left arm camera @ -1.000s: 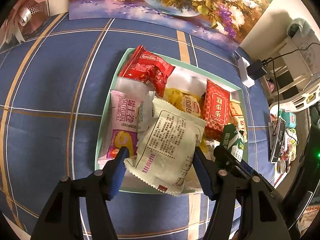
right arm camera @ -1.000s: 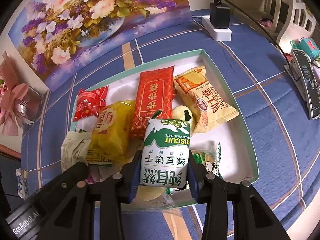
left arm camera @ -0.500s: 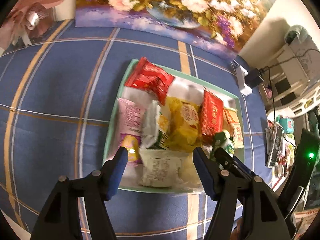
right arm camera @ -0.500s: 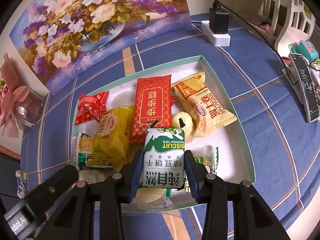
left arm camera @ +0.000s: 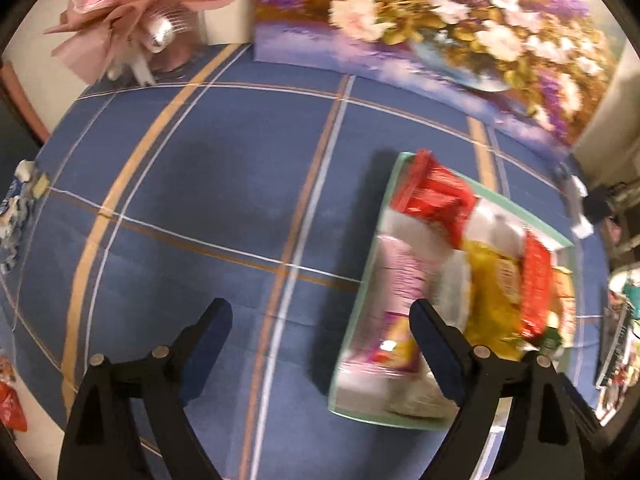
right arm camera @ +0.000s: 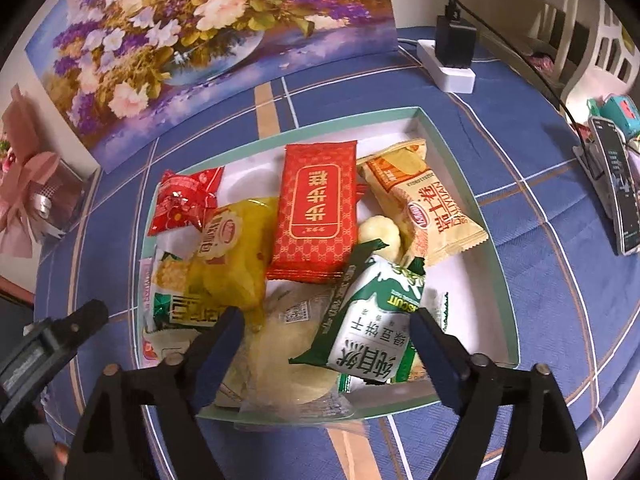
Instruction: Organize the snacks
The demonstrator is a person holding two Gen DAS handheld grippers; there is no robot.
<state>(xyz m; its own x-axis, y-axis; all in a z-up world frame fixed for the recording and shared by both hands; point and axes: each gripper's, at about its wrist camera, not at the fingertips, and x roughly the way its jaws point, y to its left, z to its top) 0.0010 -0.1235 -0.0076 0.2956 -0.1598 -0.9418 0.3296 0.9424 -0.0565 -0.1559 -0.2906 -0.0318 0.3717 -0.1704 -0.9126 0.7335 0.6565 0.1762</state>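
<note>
Nearest, right gripper (right arm camera: 326, 334): jaws spread wide, gripped nothing; hung over near edge of tray (right arm camera: 506, 276).
Green biscuit pack (right arm camera: 366, 320): lay loose and tilted in tray's near part, just beside right finger; contact unclear.
Clear wafer pack (right arm camera: 288, 344): under it, poking over near rim.
Mid tray: yellow pack (right arm camera: 232, 252), tall red pack (right arm camera: 316, 212), orange-cream pack (right arm camera: 428, 204), round white sweet (right arm camera: 378, 234) between the last two.
Far-left corner: small red pack (right arm camera: 182, 200).
Left gripper (left arm camera: 320, 338): wide apart, held nothing; over blue plaid cloth (left arm camera: 200, 200), tray (left arm camera: 370, 276) off to its right, view blurred.
Pink pack (left arm camera: 400, 280): at tray's left side.
Far: flower painting (right arm camera: 208, 36) at back; power strip (right arm camera: 446, 66) beyond tray.
</note>
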